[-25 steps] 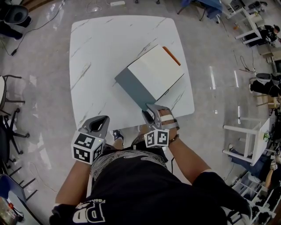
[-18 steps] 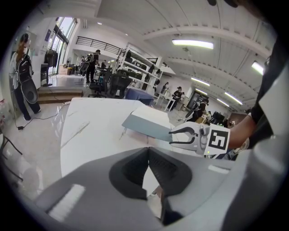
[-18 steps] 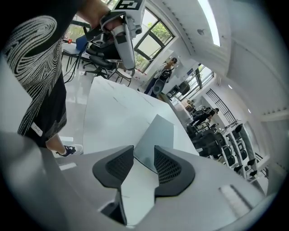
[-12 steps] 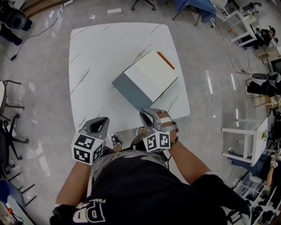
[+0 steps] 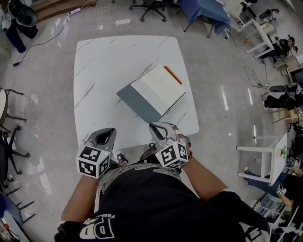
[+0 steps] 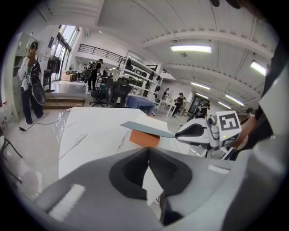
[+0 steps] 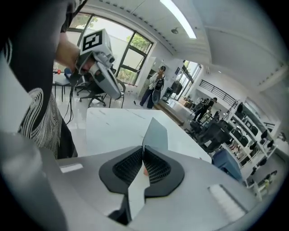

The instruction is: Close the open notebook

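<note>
The open notebook (image 5: 160, 86) lies at an angle on the white marble table (image 5: 106, 66), white pages up, an orange strip (image 5: 172, 74) along its far edge. Its grey cover (image 5: 138, 101) slopes toward me. My right gripper (image 5: 155, 126) is closing on the cover's near corner; in the right gripper view the grey cover (image 7: 156, 133) runs up out of the pinched right gripper (image 7: 143, 152). My left gripper (image 5: 110, 131) hovers at the table's near edge, left of the notebook, shut and empty. The left gripper view shows the left gripper (image 6: 147, 150), the raised cover (image 6: 145, 128) and the right gripper (image 6: 179, 134).
Chairs (image 5: 9, 123) stand on the floor to the left, office chairs (image 5: 149, 7) beyond the table's far edge, and a white cart (image 5: 265, 153) to the right. Cables (image 5: 94, 19) lie on the floor at the far left.
The right gripper's jaws, open around the cover's corner a second ago, have shut on it and risen, lifting that corner. The left gripper has barely shifted.
</note>
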Action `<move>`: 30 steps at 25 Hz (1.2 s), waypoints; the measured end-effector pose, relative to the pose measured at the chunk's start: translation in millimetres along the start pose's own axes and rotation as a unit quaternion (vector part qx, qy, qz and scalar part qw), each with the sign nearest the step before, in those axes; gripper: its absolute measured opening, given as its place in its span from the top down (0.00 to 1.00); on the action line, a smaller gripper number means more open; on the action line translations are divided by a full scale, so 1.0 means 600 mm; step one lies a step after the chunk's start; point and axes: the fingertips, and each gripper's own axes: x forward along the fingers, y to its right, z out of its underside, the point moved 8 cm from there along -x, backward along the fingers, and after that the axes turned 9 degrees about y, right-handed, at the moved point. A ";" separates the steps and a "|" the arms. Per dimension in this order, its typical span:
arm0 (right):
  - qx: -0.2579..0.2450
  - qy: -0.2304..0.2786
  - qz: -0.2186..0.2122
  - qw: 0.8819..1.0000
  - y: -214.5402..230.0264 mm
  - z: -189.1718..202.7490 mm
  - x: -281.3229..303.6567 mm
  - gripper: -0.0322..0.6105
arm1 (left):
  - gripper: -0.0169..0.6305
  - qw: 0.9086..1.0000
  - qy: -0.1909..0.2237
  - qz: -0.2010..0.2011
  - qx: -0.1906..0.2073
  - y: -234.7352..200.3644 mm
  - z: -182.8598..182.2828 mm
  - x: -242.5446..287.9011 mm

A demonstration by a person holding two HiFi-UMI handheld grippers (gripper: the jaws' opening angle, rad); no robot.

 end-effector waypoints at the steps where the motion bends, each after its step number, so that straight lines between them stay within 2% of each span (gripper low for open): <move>1: 0.018 0.007 -0.003 1.000 0.010 -0.003 -0.004 0.93 | 0.88 1.000 0.002 -0.002 0.000 0.004 -0.004 0.004; 5: 0.077 0.036 -0.013 0.996 0.053 -0.010 -0.022 0.93 | 0.88 1.000 0.010 -0.011 0.003 0.025 -0.022 0.023; 10: 0.141 0.083 -0.022 0.986 0.113 -0.022 -0.048 0.93 | 0.88 0.999 0.024 -0.020 0.007 0.053 -0.049 0.046; 17: 0.171 0.120 -0.034 0.977 0.160 -0.011 -0.066 0.93 | 0.88 0.999 0.034 -0.034 0.018 0.077 -0.077 0.076; 24: 0.281 0.155 -0.042 0.946 0.217 0.016 -0.076 0.93 | 0.88 0.997 0.052 -0.048 0.016 0.097 -0.093 0.111; 30: 0.291 0.165 -0.033 0.942 0.269 0.044 -0.093 0.93 | 0.88 0.997 0.059 -0.054 0.016 0.124 -0.101 0.138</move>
